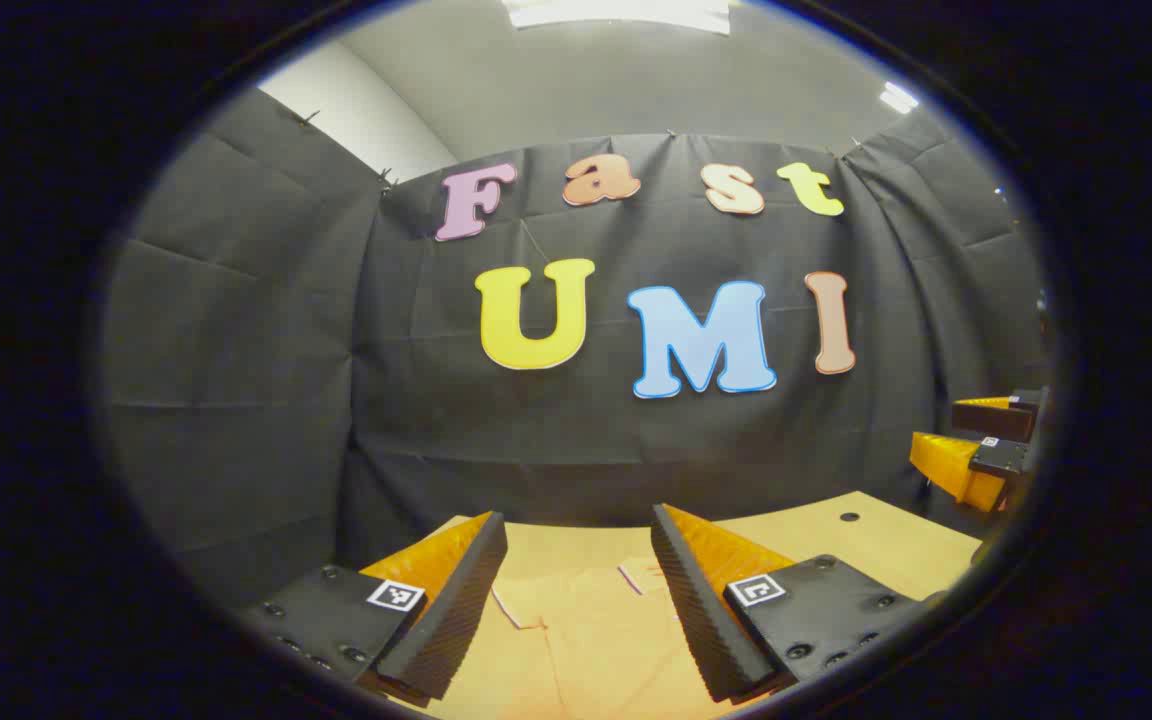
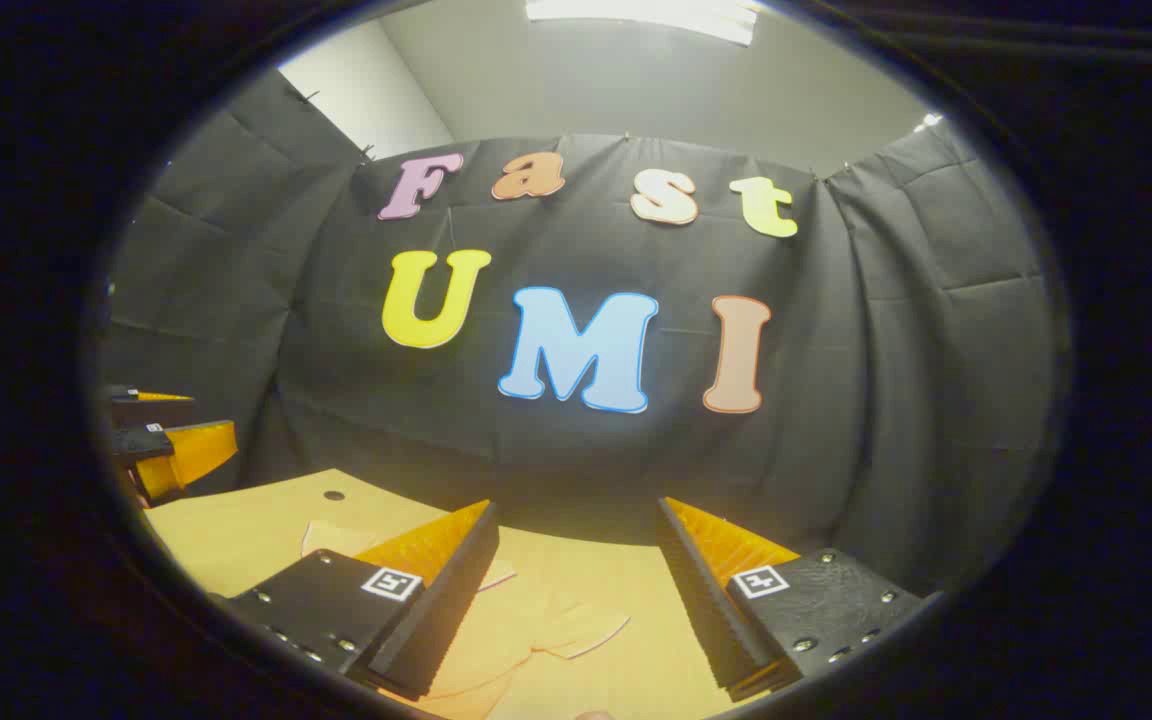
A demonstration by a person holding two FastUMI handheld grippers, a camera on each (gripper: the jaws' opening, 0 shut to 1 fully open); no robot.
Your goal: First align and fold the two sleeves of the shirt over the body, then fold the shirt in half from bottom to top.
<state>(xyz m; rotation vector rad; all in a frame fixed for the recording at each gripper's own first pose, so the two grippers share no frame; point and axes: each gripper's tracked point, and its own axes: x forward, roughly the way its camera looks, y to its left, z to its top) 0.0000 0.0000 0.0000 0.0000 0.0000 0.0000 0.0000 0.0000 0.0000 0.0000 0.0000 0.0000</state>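
Note:
A pale orange shirt (image 1: 576, 640) lies flat on the table (image 1: 876, 545), its collar area showing between my left gripper's fingers. My left gripper (image 1: 576, 520) hangs open above it, nothing between the fingers. In the right gripper view the shirt (image 2: 536, 625) lies below with a short sleeve (image 2: 586, 630) spread out to the side. My right gripper (image 2: 576, 505) is open over it and holds nothing. Each gripper also appears in the other's view: the right gripper (image 1: 986, 440) at the far right edge, the left gripper (image 2: 171, 445) at the far left edge, both raised above the table.
The tabletop has a small round hole (image 1: 849, 517) near its far edge, also seen as the hole (image 2: 334, 495) in the right gripper view. The black cloth wall (image 1: 556, 440) closes off the back just behind the table. Ceiling lights shine above.

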